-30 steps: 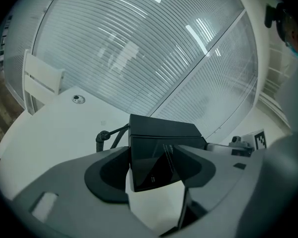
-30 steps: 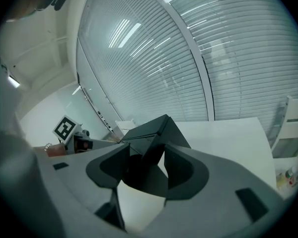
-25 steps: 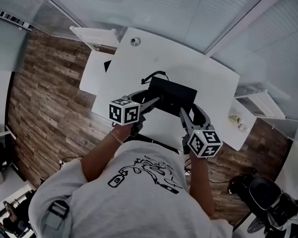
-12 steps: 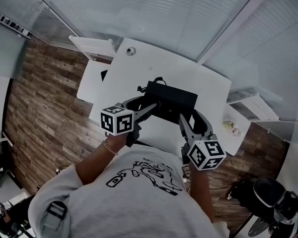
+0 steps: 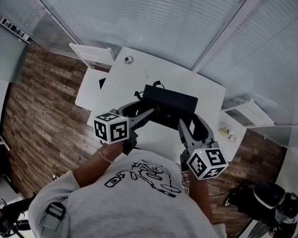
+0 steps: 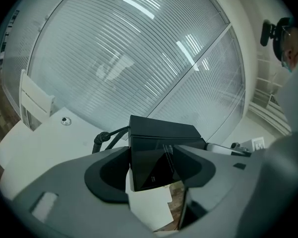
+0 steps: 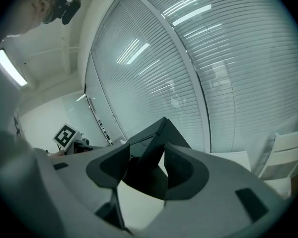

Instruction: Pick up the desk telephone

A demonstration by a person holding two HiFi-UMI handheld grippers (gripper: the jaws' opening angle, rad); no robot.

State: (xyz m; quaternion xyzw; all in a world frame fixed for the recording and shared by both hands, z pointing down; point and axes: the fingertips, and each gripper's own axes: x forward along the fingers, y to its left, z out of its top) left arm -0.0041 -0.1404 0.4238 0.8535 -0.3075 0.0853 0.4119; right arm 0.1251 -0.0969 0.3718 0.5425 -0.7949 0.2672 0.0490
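The black desk telephone [image 5: 169, 102] hangs just above the white table [image 5: 139, 73], held at both ends. My left gripper [image 5: 145, 112] is shut on its left end, my right gripper [image 5: 185, 123] on its right end. In the left gripper view the telephone [image 6: 159, 150] sits tilted between the grey jaws of the left gripper [image 6: 154, 168], with its black cord [image 6: 103, 139] trailing left toward the table. The right gripper view shows the telephone [image 7: 148, 150] edge-on, clamped in the right gripper [image 7: 146, 168]. Its keypad face is hidden.
A small round fitting [image 5: 128, 60] sits in the table's far left corner. A white chair [image 5: 92, 54] stands at the left, beside a lower white surface [image 5: 87, 90]. Blinds behind glass [image 5: 154, 24] close off the far side. Small items [image 5: 224, 133] lie on the right.
The telephone has come up off the table, held between both grippers, and sits nearer to me. Both grippers rose with it and stayed shut.
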